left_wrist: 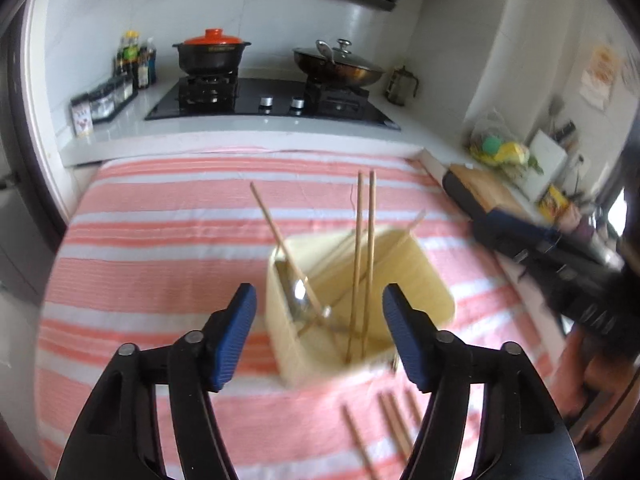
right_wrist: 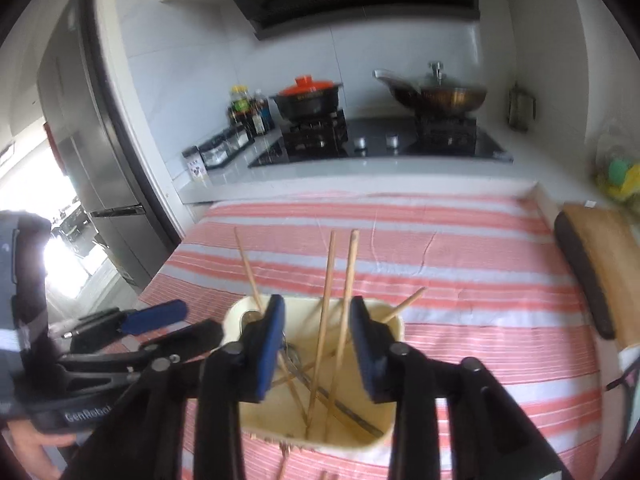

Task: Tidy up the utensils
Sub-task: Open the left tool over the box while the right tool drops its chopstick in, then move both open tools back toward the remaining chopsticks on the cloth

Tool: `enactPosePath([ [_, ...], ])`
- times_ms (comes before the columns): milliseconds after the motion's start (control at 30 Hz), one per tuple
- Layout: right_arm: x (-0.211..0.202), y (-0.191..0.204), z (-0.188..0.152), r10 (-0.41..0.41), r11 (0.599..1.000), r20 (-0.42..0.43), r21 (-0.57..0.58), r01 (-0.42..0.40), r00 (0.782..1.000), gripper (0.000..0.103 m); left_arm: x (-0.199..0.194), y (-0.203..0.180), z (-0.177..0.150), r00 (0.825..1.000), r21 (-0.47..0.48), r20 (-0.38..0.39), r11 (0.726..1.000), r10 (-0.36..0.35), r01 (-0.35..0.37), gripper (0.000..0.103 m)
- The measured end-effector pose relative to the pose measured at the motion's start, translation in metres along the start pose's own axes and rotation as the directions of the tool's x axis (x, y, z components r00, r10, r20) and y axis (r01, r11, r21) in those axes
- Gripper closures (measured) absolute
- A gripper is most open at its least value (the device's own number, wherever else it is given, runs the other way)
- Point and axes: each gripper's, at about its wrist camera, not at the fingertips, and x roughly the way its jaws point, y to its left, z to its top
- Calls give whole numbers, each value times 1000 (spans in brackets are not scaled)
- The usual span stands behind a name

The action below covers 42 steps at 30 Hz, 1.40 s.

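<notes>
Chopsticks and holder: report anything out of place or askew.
Several loose chopsticks lie on the striped cloth just in front of the cream holder, outside it. Those inside the holder lean at odd angles and cross one another over a metal spoon rather than standing together.

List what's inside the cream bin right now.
Inside the cream bin: several wooden chopsticks leaning upright or crossed, plus a metal spoon against the wall. The bin floor is partly hidden behind the right gripper fingers, so an exact count is unclear.
</notes>
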Motion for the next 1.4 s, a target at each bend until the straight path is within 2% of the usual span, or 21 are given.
enactPosePath([
  [67, -38, 3, -16, -18, 998, 35, -61, 20, 999, 50, -22, 3, -25, 999, 47, -22, 998, 29, -28, 20],
  [133, -74, 2, -40, -24, 993, 60, -112, 31, 998, 43, -43, 4, -64, 998, 77, -42, 996, 43, -40, 12],
  [200, -106, -2, -74, -44, 989, 83, -140, 55, 996, 40, -58, 6, -113, 997, 73, -69, 997, 38, -33, 9],
  [267, -126, -5, -116, -70, 986, 92, -146, 83, 993, 40, -62, 7, -154, 994, 36, -103, 998, 45, -42, 9],
  [333, -136, -4, -162, -109, 985, 75, -130, 118, 991, 40, -61, 8, -194, 991, -45, -133, 998, 34, -40, 9],
  [467, -143, -1, -242, -116, 993, 26, -11, 116, 993, 40, -56, 8, -241, 985, -205, -162, 978, -62, 28, 9],
  [567, -141, -6, -269, -100, 990, 20, 99, 98, 995, 40, -50, -5, -247, 979, -167, -198, 986, -53, 19, 9],
  [633, -133, -13, -270, -80, 987, 1, 137, 79, 997, 40, -51, -17, -240, 985, -123, -172, 992, -31, 10, 9],
  [700, -132, -20, -264, -93, 983, 2, 156, 92, 996, 40, -49, -30, -227, 986, -121, -148, 991, -74, 56, 9],
  [800, -148, -34, -250, -109, 976, 14, 191, 105, 994, 40, -40, -56, -201, 977, -102, -122, 981, -174, 162, 9],
  [933, -178, -43, -231, -226, 969, 62, 116, 218, 972, 40, -36, -75, -182, 977, -47, -86, 980, -198, 194, 9],
  [1000, -187, -49, -234, -265, 959, 73, 123, 255, 961, 40, -37, -68, -185, 979, -36, -93, 983, -180, 178, 9],
  [1033, -186, -51, -238, -263, 958, 65, 136, 253, 963, 40, -36, -63, -189, 982, -34, -98, 986, -163, 160, 9],
  [1133, -165, -48, -251, -194, 969, 6, 157, 190, 981, 40, -31, -33, -205, 987, -46, -134, 996, -84, 78, 9],
  [1200, -140, -39, -258, -130, 978, -55, 157, 138, 990, 40, -29, -16, -210, 987, -85, -149, 995, -58, 46, 9],
  [1300, -106, -21, -259, -44, 985, -134, 158, 65, 990, 40, -26, -12, -210, 984, -128, -156, 990, -83, 63, 9],
  [1367, -85, -11, -256, 3, 990, -185, 142, 23, 983, 47, -15, -24, -205, 984, -124, -154, 990, -90, 71, 9],
  [1400, -75, -8, -254, 2, 992, -200, 124, 23, 980, 53, -7, -33, -202, 984, -116, -160, 991, -83, 65, 9],
])
